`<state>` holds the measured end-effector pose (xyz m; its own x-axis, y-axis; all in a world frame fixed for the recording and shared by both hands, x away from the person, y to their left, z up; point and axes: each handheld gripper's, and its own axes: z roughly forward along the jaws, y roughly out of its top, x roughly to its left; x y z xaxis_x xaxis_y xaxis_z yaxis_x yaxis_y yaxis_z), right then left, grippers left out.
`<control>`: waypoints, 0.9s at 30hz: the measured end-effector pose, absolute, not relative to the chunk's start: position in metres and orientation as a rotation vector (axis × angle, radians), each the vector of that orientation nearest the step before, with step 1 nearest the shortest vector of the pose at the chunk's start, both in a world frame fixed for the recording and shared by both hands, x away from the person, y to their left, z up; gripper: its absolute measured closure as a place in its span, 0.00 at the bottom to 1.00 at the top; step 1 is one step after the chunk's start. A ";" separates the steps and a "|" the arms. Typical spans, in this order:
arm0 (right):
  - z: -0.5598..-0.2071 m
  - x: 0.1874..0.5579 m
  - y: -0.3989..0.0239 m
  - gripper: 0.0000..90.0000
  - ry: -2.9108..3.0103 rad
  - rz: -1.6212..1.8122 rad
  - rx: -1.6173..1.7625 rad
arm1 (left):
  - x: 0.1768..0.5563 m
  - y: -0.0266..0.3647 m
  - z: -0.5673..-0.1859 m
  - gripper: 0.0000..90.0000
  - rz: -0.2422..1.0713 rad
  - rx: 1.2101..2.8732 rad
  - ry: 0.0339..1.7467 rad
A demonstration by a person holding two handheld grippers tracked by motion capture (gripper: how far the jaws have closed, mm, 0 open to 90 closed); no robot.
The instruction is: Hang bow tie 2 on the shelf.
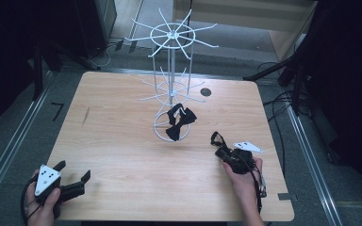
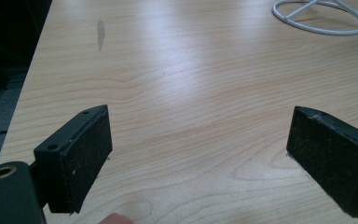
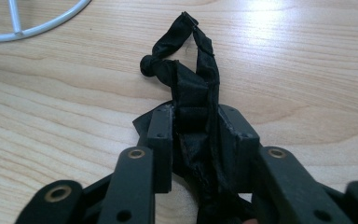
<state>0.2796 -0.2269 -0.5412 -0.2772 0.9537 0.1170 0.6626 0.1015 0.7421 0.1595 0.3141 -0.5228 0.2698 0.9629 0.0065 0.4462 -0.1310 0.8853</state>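
A black bow tie (image 3: 193, 88) lies on the wooden table (image 1: 122, 136) at the front right, its strap (image 1: 215, 139) looping up toward the rack. My right gripper (image 1: 231, 154) is shut on it, and in the right gripper view both pads squeeze the bunched fabric (image 3: 196, 140). A second black bow tie (image 1: 180, 122) hangs low on the white wire rack (image 1: 172, 70), just above its base ring. At the front left corner my left gripper (image 1: 74, 172) rests open, with nothing but bare wood between its pads (image 2: 86, 158).
The rack stands at the table's middle back, with thin prongs spreading out at two levels. Its base ring (image 2: 321, 21) (image 3: 32, 28) lies ahead of both grippers. A dark round hole (image 1: 205, 92) sits in the tabletop behind the rack. Black stands and cables surround the table.
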 end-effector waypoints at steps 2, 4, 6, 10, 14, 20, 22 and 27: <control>-0.542 0.280 -0.227 0.80 1.995 0.997 1.573 | 0.160 0.314 -0.523 0.08 0.792 1.719 1.299; -0.542 0.279 -0.226 0.82 1.998 0.995 1.567 | 0.160 0.314 -0.523 0.08 0.794 1.719 1.298; -0.541 0.279 -0.225 0.83 2.002 0.990 1.559 | 0.160 0.314 -0.523 0.08 0.794 1.721 1.296; -0.539 0.278 -0.224 0.93 2.004 1.006 1.535 | 0.160 0.314 -0.523 0.08 0.794 1.720 1.296; -0.536 0.277 -0.223 0.95 2.000 1.027 1.513 | 0.160 0.314 -0.523 0.08 0.794 1.721 1.296; -0.533 0.275 -0.222 0.96 1.986 1.048 1.496 | 0.160 0.314 -0.523 0.08 0.793 1.722 1.295; -0.530 0.274 -0.221 0.96 1.979 1.059 1.484 | 0.160 0.314 -0.523 0.08 0.794 1.722 1.295; -0.525 0.271 -0.220 0.97 1.957 1.086 1.462 | 0.160 0.314 -0.523 0.08 0.795 1.723 1.295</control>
<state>0.2711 -0.2195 -0.5248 -0.3267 0.9408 0.0900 0.5742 0.1219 0.8096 0.1596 0.3137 -0.5229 0.2714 0.9624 0.0105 0.4449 -0.1351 0.8853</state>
